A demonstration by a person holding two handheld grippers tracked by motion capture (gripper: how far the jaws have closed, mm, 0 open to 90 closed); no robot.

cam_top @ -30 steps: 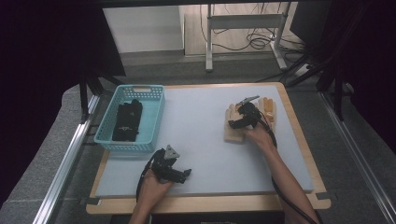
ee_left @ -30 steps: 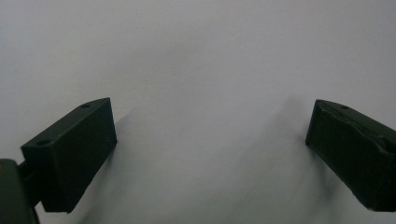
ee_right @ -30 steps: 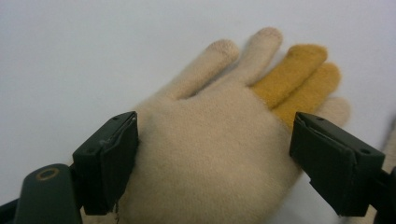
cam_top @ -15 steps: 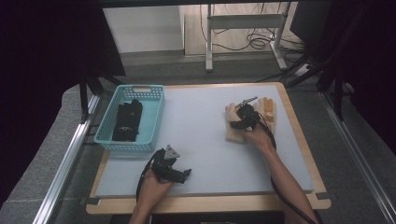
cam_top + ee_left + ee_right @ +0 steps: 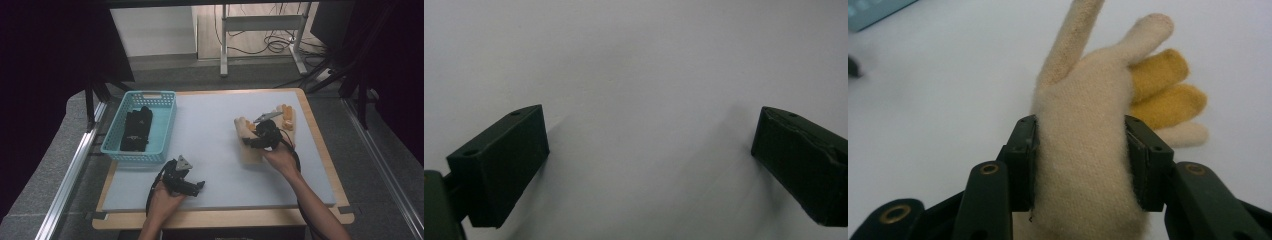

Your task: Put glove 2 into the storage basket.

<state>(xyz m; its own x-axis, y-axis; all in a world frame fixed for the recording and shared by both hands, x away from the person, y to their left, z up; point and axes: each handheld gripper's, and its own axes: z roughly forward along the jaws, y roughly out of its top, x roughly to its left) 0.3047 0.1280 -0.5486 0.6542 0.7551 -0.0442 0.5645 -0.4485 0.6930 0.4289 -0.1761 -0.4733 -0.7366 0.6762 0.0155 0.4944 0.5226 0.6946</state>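
Observation:
A cream knitted glove (image 5: 1083,145) with yellow fingertips (image 5: 1168,90) lies on the white table mat (image 5: 215,145) at the right. My right gripper (image 5: 1080,162) is shut on the glove's palm, jaws pressing both sides. In the high view the glove (image 5: 247,142) sits under the right gripper (image 5: 264,135). My left gripper (image 5: 195,186) rests near the front edge of the mat, open, and its own view shows bare mat (image 5: 649,100) between the wide-apart jaws.
A turquoise plastic basket (image 5: 165,127) stands at the mat's left side with dark items (image 5: 136,129) inside. The wooden table edge (image 5: 220,219) frames the mat. Metal rails run along both sides.
The right gripper and the glove have shifted slightly toward the front and left. The left gripper has stayed in place.

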